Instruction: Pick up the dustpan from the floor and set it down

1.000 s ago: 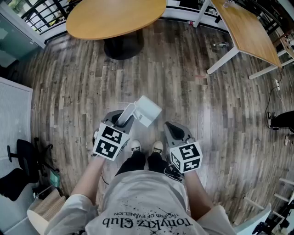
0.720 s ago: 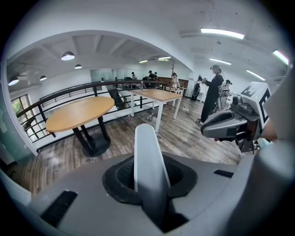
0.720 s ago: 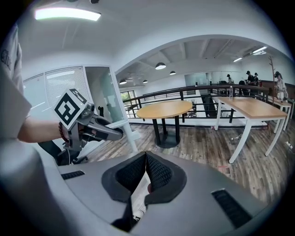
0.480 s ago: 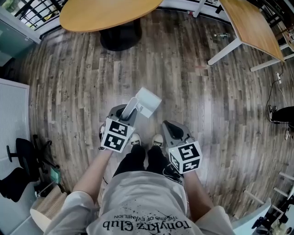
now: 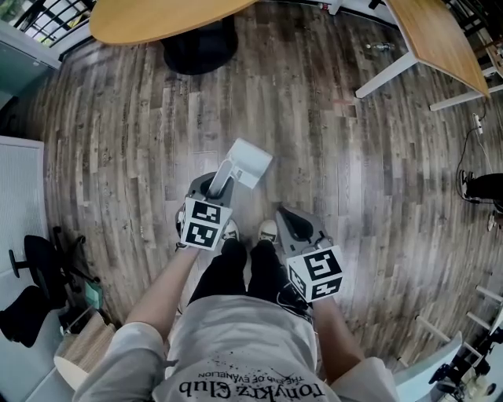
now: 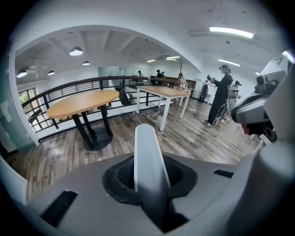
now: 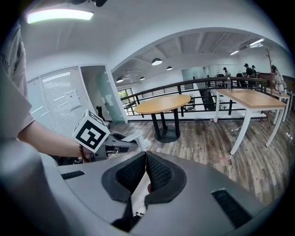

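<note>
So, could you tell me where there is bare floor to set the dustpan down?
Bare floor lies ahead of the dustpan, between the round table's base and the white table leg. Crowded by the shoes and the chair at left.

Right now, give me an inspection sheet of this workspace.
Surface: wood-plank floor.
Job's things: white dustpan, handle in the left hand-held gripper; contact with the floor cannot be told.
Clutter: small object on the floor by the desk leg, too small to identify.
Grippers: left hand-held gripper shut on the dustpan handle; right hand-held gripper shut, empty.
Cables: one cable on the floor at the right.
Surroundings: round table, rectangular desk, black office chair, railing, people standing far off.
</note>
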### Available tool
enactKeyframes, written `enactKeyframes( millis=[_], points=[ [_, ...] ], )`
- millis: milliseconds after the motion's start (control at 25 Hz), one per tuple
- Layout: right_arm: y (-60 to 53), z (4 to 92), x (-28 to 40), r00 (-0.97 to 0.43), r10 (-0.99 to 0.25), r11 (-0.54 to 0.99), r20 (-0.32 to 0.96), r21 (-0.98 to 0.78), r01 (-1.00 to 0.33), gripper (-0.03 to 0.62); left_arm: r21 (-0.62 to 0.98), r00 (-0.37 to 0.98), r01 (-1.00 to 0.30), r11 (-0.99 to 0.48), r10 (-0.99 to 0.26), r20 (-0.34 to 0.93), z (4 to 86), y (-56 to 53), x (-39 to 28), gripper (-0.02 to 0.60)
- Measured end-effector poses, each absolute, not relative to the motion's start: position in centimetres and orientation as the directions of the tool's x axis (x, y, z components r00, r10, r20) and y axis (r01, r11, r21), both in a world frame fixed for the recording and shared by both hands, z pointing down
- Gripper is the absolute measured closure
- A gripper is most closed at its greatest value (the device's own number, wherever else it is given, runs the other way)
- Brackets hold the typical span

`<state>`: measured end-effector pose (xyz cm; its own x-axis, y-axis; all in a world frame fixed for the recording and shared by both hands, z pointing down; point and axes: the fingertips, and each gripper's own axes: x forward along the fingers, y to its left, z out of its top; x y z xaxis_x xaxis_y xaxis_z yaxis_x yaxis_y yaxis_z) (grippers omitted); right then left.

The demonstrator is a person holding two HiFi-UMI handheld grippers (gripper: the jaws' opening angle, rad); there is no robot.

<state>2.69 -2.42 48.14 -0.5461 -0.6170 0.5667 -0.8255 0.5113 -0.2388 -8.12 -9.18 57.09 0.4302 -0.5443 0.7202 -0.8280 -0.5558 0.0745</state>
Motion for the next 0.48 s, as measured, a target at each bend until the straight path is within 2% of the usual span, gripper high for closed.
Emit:
enactKeyframes(
  millis=[480],
  points=[
    [-2.5, 50.1, 2.7, -0.541, -0.597, 0.487, 0.592, -0.267, -0.831, 0.569, 0.073, 0.413, -0.838, -0.541, -0.54, 0.733, 61.7, -10.0, -7.0, 0.492]
  ],
)
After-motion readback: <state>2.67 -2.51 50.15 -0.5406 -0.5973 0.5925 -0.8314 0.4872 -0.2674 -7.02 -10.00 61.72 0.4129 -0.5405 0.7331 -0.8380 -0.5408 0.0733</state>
